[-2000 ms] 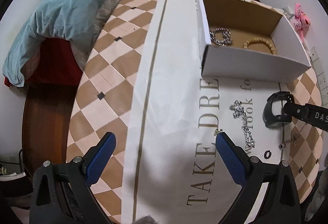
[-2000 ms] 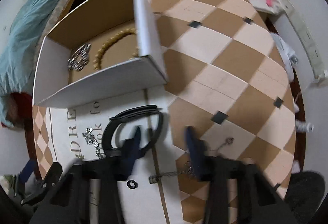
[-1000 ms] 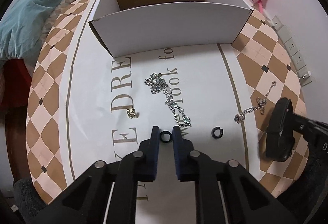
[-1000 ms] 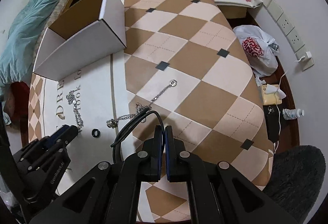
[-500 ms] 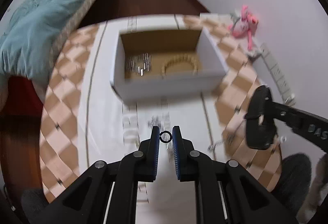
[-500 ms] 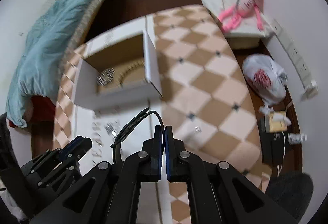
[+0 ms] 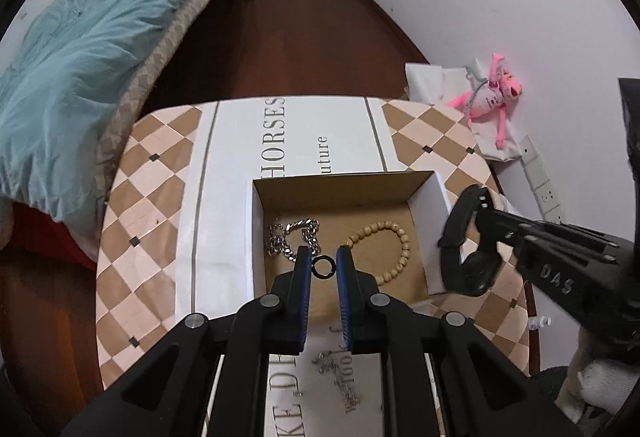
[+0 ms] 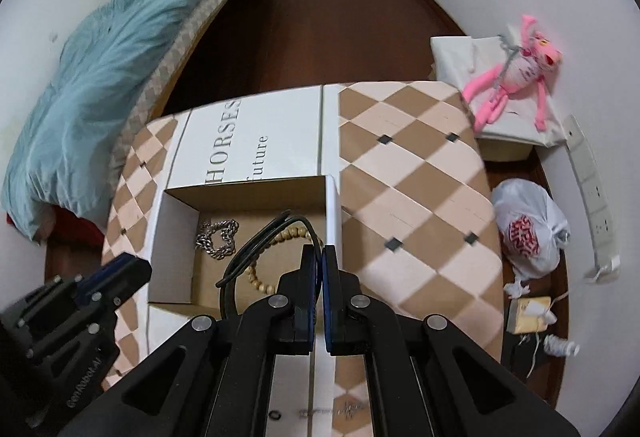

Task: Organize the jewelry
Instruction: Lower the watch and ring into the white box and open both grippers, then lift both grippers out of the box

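checkered tan-and-cream table (image 7: 144, 205) with white printed runner fills the left wrist view. open white cardboard box (image 7: 434, 197) sits past centre, silver chain bracelet (image 7: 294, 237) at 9 o'clock inside, wooden bead bracelet (image 7: 386, 249) at 3. right gripper (image 8: 320, 257) fingers pinched tight on black watch strap (image 8: 260, 241), over the box. left gripper (image 7: 323, 267) fingers nearly closed, clamping small black ring (image 7: 323, 267) above the box floor.

— Where are the left tongs (image 7: 324, 265)?
— Lower centre of their own view, tilted steeply down, blue pads pinching a small black ring (image 7: 323, 267).
— The right tongs (image 8: 320, 257)?
— Lower centre too, pads pressed together on a black band (image 8: 256, 245) looping toward the left.
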A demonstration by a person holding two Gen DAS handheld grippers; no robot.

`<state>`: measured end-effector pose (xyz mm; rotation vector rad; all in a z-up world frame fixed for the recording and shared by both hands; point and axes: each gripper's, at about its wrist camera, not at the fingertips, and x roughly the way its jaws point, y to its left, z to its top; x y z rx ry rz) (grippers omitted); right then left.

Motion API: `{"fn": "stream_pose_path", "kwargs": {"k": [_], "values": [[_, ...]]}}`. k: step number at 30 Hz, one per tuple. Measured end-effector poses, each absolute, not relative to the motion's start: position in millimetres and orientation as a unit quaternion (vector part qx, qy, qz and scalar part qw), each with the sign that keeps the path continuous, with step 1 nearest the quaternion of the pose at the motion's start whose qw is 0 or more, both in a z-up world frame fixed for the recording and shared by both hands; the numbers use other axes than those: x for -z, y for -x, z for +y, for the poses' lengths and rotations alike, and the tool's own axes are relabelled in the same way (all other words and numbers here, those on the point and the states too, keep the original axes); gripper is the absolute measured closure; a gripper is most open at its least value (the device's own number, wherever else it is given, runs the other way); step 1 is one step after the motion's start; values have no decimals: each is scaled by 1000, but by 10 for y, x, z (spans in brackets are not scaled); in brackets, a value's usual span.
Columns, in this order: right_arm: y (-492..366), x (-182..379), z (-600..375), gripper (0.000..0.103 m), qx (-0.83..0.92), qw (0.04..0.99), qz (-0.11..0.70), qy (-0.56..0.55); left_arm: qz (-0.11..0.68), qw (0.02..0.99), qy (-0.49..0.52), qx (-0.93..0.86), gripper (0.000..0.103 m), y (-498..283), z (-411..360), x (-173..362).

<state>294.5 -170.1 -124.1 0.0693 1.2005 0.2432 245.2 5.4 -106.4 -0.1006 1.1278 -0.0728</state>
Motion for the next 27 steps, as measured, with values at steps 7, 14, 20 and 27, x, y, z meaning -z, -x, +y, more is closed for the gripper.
{"fn": "stream_pose_path", "kwargs": {"k": [7, 14, 20, 27], "values": [[-3244, 1517, -1504, 83, -144, 783, 604, -28, 560, 826, 69, 8, 90, -2684, 193, 1175], [-3202, 1408, -1573, 62, -137, 795, 590, -34, 542, 837, 63, -27, 42, -2650, 332, 1074], [-3091, 1346, -1592, 9, -97, 807, 582, 14, 533, 843, 49, -49, 13, -2538, 404, 1085], [-2922, 1445, -1582, 5, -59, 809, 581, 56, 520, 850, 33, -75, 2, -2405, 412, 1140]]}}
